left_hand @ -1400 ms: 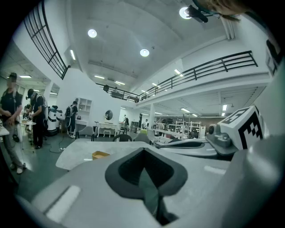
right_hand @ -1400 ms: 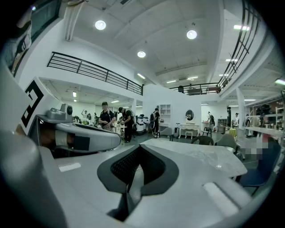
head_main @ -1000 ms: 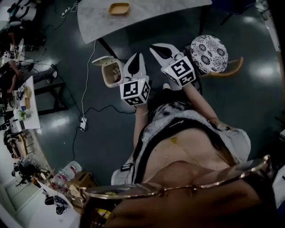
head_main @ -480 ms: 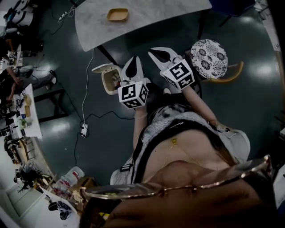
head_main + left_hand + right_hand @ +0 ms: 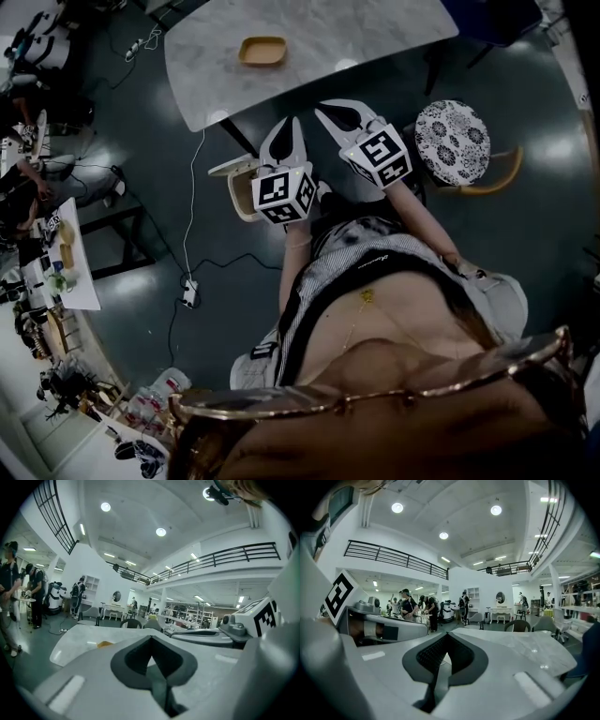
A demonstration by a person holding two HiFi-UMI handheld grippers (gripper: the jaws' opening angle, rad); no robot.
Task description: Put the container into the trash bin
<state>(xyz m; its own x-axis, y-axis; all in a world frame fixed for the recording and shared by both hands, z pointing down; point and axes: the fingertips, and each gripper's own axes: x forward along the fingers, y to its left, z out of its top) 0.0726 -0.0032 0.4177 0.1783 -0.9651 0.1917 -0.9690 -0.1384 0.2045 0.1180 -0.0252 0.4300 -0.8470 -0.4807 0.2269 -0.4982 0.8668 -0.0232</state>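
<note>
Two pairs of fingers, both shut with nothing between them: in the left gripper view the left gripper (image 5: 151, 639) shows its dark pads (image 5: 126, 665) meeting along one seam, and the right gripper (image 5: 446, 635) shows the same in its own view

From the head view the two grippers are held side by side in front of the person's body, tips pointing toward the table (image 5: 375, 37), the left one a little lower in the picture than the right

Beyond them, the container (image 5: 262, 50), a shallow orange-yellow dish, lies on the marble table, well apart from both grippers and untouched; the left gripper view catches it as a yellow patch past the left finger

On the dark floor just beside the table's near edge stands the trash bin (image 5: 239, 187), beige, its lid flipped open, partly hidden behind the left gripper's marker cube

To the right of the right gripper is a chair (image 5: 452, 141) with a round patterned seat; a white cable (image 5: 192, 187) trails over the floor left of the bin
</note>
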